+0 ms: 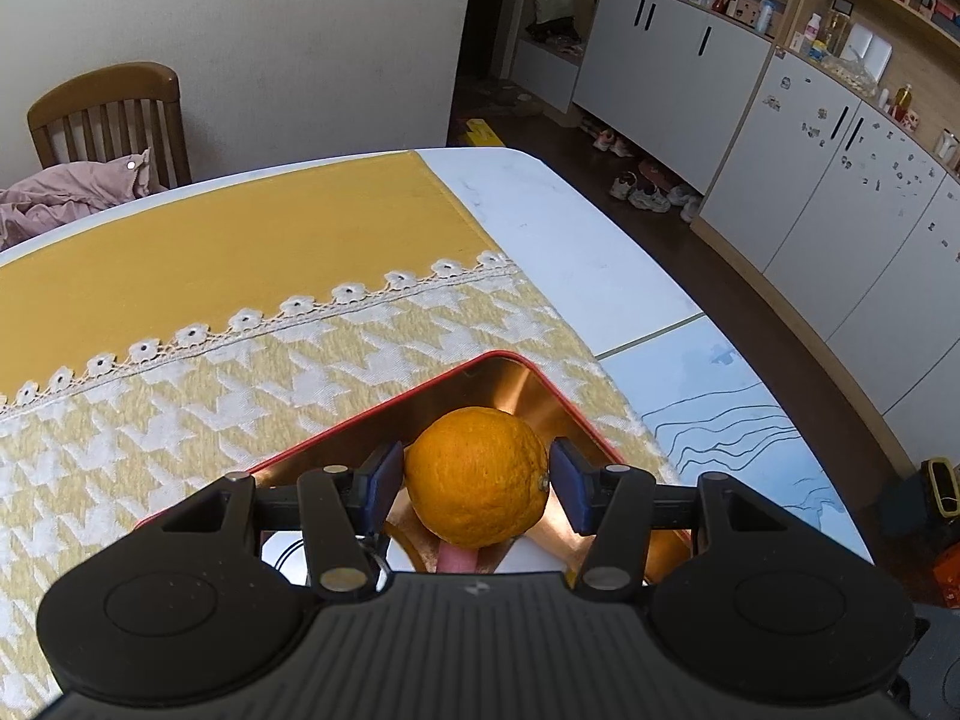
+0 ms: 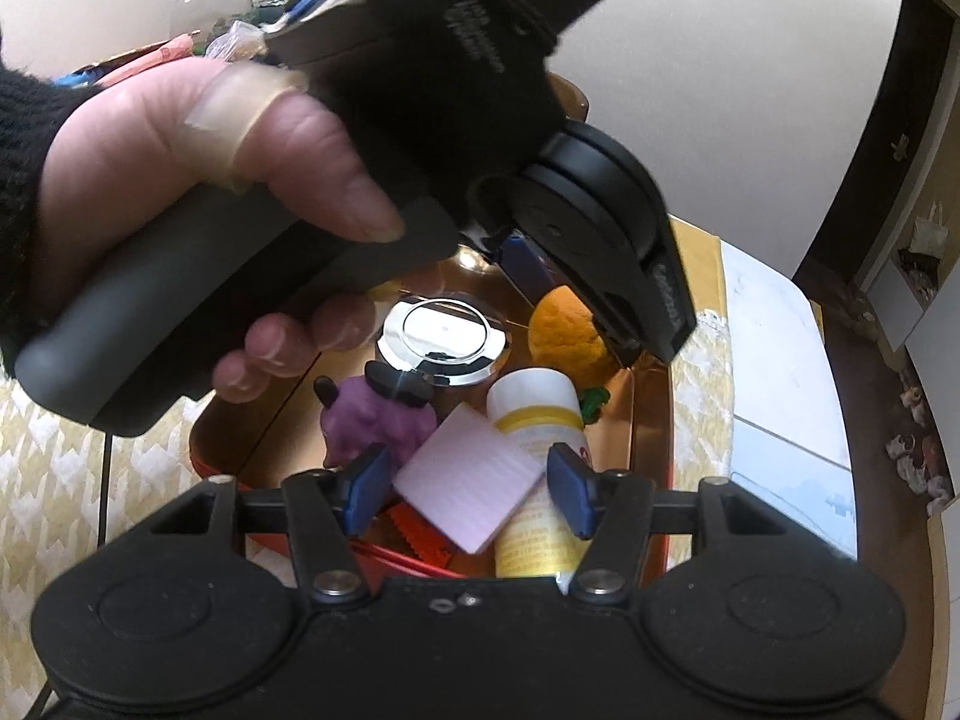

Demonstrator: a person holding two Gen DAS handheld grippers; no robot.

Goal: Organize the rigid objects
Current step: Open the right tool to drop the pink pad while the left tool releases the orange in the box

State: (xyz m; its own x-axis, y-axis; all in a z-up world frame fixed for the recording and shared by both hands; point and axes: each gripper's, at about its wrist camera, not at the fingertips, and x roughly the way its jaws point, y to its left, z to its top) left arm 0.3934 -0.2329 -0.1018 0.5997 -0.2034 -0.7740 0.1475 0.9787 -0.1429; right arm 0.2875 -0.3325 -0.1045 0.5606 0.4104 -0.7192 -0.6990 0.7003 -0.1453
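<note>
1. Left gripper (image 1: 475, 476): spread around orange (image 1: 478, 476), pads just beside the peel, low inside red-rimmed tin (image 1: 360, 420).
2. Right gripper (image 2: 468, 490): spread, empty, above pink block (image 2: 468, 480).
3. Seen only from right wrist: white bottle (image 2: 534, 402), purple toy (image 2: 375, 423), chrome lid (image 2: 444, 339), left hand (image 2: 210, 150).

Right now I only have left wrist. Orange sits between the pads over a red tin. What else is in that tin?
Observer: The right wrist view shows a purple toy figure, a round chrome lid, a pink pad and a white bottle with a yellow band in the tin.
Operator: Is the right gripper holding anything?
Observer: No. The right gripper is open, above the pink pad.
Operator: Where is my orange relative to the bottle?
Observer: The orange is at the far end, beyond the bottle's cap, with the left gripper around it.
</note>
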